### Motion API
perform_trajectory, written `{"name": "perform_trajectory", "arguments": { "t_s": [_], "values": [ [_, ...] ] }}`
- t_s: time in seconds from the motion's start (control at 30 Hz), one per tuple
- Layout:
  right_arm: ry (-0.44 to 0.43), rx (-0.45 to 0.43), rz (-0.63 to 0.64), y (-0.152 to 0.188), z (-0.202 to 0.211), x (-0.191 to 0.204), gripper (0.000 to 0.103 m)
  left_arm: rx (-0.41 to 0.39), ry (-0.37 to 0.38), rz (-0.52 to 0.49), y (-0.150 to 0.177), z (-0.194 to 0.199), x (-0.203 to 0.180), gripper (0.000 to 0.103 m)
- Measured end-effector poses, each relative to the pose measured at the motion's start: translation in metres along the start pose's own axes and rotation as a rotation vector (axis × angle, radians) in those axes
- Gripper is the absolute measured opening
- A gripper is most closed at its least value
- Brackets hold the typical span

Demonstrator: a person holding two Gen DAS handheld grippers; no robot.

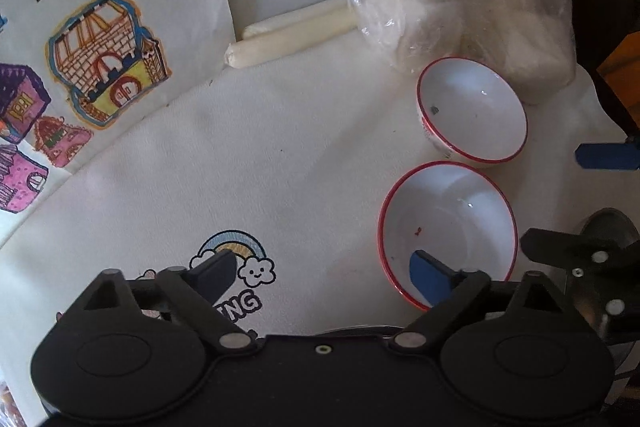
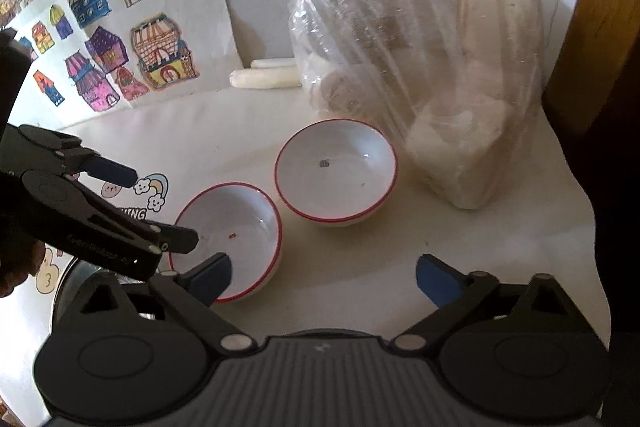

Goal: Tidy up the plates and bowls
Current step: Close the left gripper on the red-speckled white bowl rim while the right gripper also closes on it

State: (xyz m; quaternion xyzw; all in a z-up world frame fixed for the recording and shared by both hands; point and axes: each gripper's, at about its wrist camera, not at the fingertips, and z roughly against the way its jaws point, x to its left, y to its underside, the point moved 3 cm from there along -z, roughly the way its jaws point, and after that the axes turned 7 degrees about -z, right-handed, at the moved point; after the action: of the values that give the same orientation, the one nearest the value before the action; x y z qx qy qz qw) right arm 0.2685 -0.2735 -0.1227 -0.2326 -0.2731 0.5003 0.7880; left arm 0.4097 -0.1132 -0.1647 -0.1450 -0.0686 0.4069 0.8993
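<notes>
- The left gripper (image 1: pixel 324 273) stands wide with nothing held; one blue finger (image 1: pixel 430 277) hangs over the near bowl (image 1: pixel 448 227), the other over the cloth (image 1: pixel 240 167), so the bowl's left rim sits between them.
- The right gripper (image 2: pixel 324 277) is also wide and empty, its left finger (image 2: pixel 210 279) over the same bowl's near rim.
- The far bowl (image 2: pixel 336 173) lies ahead of both grippers, just beside the near one; whether the rims touch cannot be told.
- Risk: both grippers crowd one bowl and could collide.
- Risk: a pinch on the thin, smooth rim may slip or tip the bowl into its neighbour.
- Risk: pushing the far bowl would press it against the bag (image 2: pixel 440 87) behind it.
</notes>
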Motion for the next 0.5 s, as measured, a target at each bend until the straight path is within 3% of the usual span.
{"name": "perform_trajectory", "arguments": {
  "t_s": [0.33, 0.5],
  "values": [
    [-0.035, 0.032, 0.032, -0.004, -0.01, 0.013, 0.066, 0.021, 0.075, 0.084, 0.002, -0.005, 0.002, 0.064],
    [-0.057, 0.05, 0.017, -0.006, -0.014, 0.015, 0.055, 0.037, 0.122, 0.141, 0.003, -0.005, 0.001, 0.043]
  ]
}}
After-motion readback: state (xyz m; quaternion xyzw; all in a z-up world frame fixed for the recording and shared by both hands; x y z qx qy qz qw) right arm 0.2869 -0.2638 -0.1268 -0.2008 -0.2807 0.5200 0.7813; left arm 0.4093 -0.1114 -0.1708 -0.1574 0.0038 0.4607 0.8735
